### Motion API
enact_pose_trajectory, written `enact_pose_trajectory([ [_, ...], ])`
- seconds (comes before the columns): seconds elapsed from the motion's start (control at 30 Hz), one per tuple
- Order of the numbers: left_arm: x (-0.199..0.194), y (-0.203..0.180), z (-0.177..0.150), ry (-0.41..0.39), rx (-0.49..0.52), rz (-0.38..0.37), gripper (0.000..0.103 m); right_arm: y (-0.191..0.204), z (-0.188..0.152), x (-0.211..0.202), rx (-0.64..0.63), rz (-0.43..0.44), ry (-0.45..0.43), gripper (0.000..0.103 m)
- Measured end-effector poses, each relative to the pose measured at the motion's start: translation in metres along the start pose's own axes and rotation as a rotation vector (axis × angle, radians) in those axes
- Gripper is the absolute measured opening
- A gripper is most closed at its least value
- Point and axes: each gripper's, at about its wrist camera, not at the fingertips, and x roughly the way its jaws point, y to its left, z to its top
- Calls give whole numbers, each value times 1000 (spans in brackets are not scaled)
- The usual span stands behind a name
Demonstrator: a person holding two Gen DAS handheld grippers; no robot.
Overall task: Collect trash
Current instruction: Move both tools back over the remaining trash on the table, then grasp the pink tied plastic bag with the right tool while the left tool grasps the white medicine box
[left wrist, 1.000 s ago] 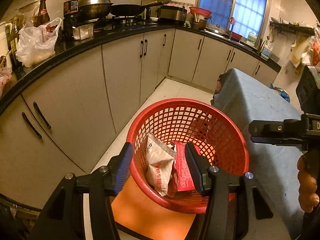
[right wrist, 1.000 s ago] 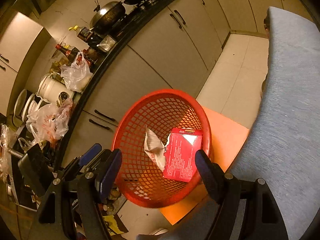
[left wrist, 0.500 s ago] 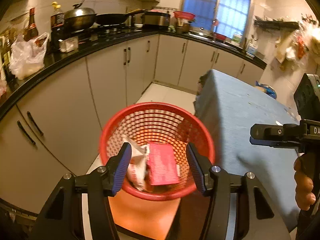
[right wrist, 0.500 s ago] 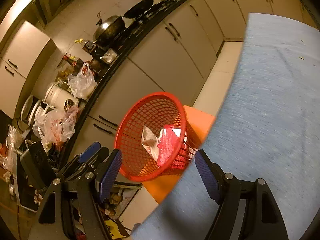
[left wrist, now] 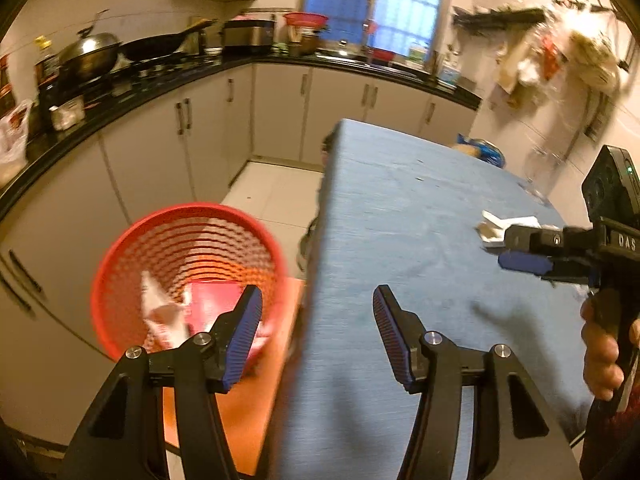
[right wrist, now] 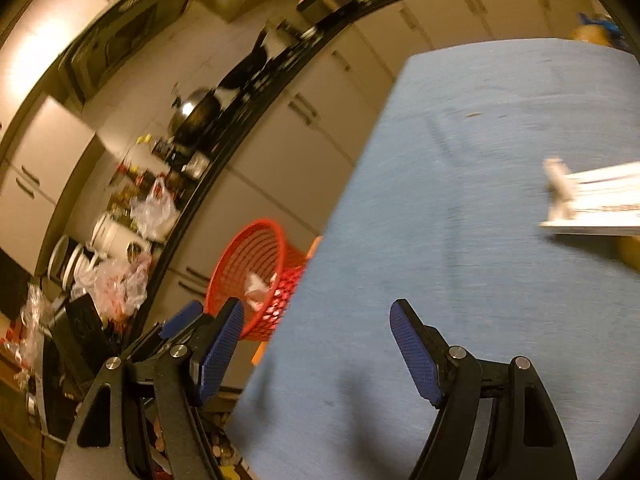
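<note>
A red mesh basket [left wrist: 120,256] stands on an orange stool left of the blue table; it holds a white wrapper [left wrist: 160,312] and a red packet [left wrist: 208,300]. It also shows in the right wrist view [right wrist: 244,256]. My left gripper [left wrist: 316,328] is open and empty over the table's left edge. My right gripper [right wrist: 316,348] is open and empty above the table; it shows at the right of the left wrist view [left wrist: 524,248]. White paper trash [left wrist: 496,228] lies on the table just beyond it, and shows blurred in the right wrist view [right wrist: 592,204].
The blue-clothed table [left wrist: 400,208] fills the middle and right. Grey cabinets under a black counter [left wrist: 132,92] with a wok, pans and bags curve along the left. A blue bag [left wrist: 484,152] lies past the table's far end. White tiled floor [left wrist: 272,192] runs between table and cabinets.
Both grippers have swung right, away from over the basket and onto the table. The white paper has come into view. Both stay open.
</note>
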Motion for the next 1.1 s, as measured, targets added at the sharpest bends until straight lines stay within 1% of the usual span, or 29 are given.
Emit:
enact_pose_trajectory([
  [0.17,15,-45,-2,33,48,-60,57,-48,5,-50,71,-50,-86,80],
  [0.23,22,-63,-4,51,68,-81,57,-69,8,-77,98,-71,-139,80],
  [0.37,34,-96,-4,78,117,-118,57,-105,13,-122,154,-164,-240,80],
  [0.43,39,-110,-5,91,138,-134,57,-122,15,-140,169,-257,-282,80],
  [0.5,43,-121,-8,102,152,-146,57,-139,17,-150,180,-381,-295,80],
  [0.53,46,-126,-9,111,159,-155,57,-146,17,-153,192,-412,-301,80],
  [0.6,51,-135,-9,120,174,-162,57,-161,19,-152,207,-475,-276,79],
  [0.67,55,-143,-11,129,189,-169,57,-172,19,-147,217,-499,-251,77],
  [0.7,57,-147,-12,134,197,-171,57,-177,19,-141,222,-509,-232,75],
  [0.73,60,-152,-12,137,204,-172,57,-179,20,-135,215,-529,-212,68],
  [0.8,62,-157,-13,143,213,-175,57,-188,22,-129,205,-559,-185,64],
  [0.83,64,-159,-12,147,216,-176,57,-190,23,-125,199,-567,-168,57],
  [0.9,67,-162,-10,152,219,-181,57,-197,23,-119,198,-565,-145,48],
  [0.97,69,-165,-8,158,221,-188,57,-204,20,-114,198,-551,-128,48],
  [1.0,70,-167,-7,160,223,-193,57,-204,20,-113,186,-554,-136,47],
  [1.03,72,-169,-6,161,223,-196,57,-204,20,-113,178,-555,-134,43],
  [1.1,74,-174,-3,162,224,-200,57,-205,20,-113,175,-530,-140,42],
])
